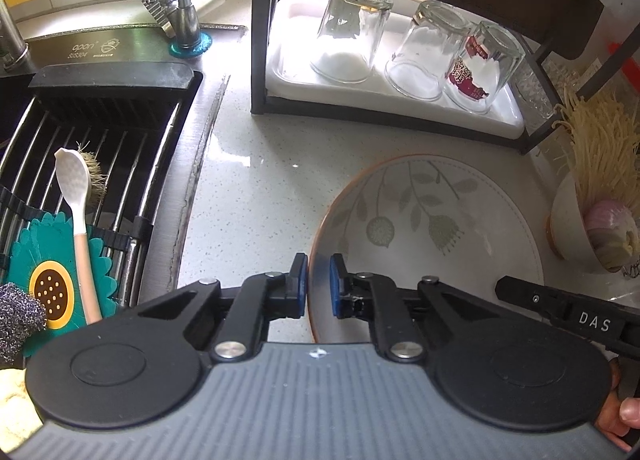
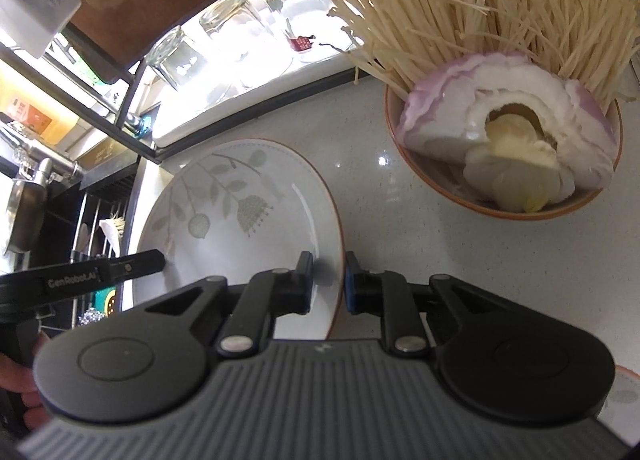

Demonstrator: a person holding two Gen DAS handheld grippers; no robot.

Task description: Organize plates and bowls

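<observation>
A white plate (image 1: 440, 220) with a leaf pattern and an orange rim lies on the pale counter. My left gripper (image 1: 319, 286) is shut on the plate's left rim, one blue pad outside and one inside. In the right wrist view the same plate (image 2: 240, 200) has its right rim pinched between the pads of my right gripper (image 2: 329, 282). One black finger (image 1: 560, 308) of the right gripper shows over the plate's far side in the left wrist view. An orange-rimmed bowl (image 2: 440, 188) holding cut onion and enoki mushrooms stands just right of the plate.
Three upturned glasses (image 1: 352, 28) stand on a white tray (image 1: 508, 116) under a dark rack behind the plate. The sink with a drain rack (image 1: 100, 148), a spoon (image 1: 74, 188) and a faucet (image 1: 184, 0) lies to the left. Another dish's edge (image 2: 624, 392) shows at bottom right.
</observation>
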